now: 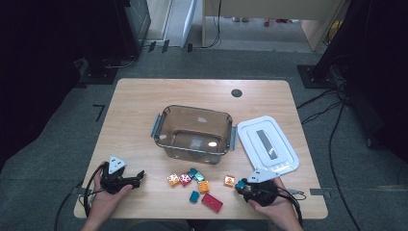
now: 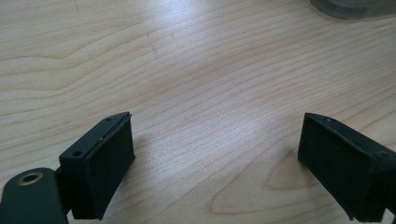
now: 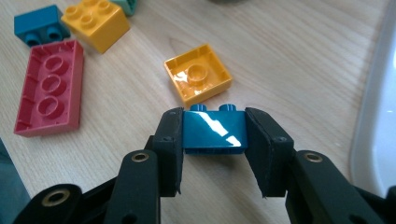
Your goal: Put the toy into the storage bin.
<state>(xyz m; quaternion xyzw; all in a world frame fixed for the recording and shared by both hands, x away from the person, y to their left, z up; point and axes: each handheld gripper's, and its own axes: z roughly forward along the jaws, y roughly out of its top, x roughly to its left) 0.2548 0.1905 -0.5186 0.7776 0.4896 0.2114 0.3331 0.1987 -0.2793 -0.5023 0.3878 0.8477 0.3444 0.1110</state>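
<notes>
My right gripper has its fingers closed on a small blue plastic building brick, one pad flat on each side wall, the two studs pointing away from the camera. The brick sits square between the pads, at the near right of the light wooden table, just beside the grey-white plastic lid. I judge it light, rigid and hollow, so a modest squeeze should carry it; the glossy faces look slippery, and the flat side walls are the place to grip, not the studs or the corners. It will not crush, but a skewed pinch could let it pivot or pop out.

Just ahead of the fingers lies a yellow square brick turned underside up, close to the blue one but apart from it. Farther off are a long red brick, also underside up, another yellow square brick studs up, and a small teal brick.

My left gripper rests at the near left of the table with its fingers spread wide over bare wood, holding nothing.

Beyond the loose bricks stands the clear smoky plastic tub with grey side latches, open and, as far as I can tell, empty.
</notes>
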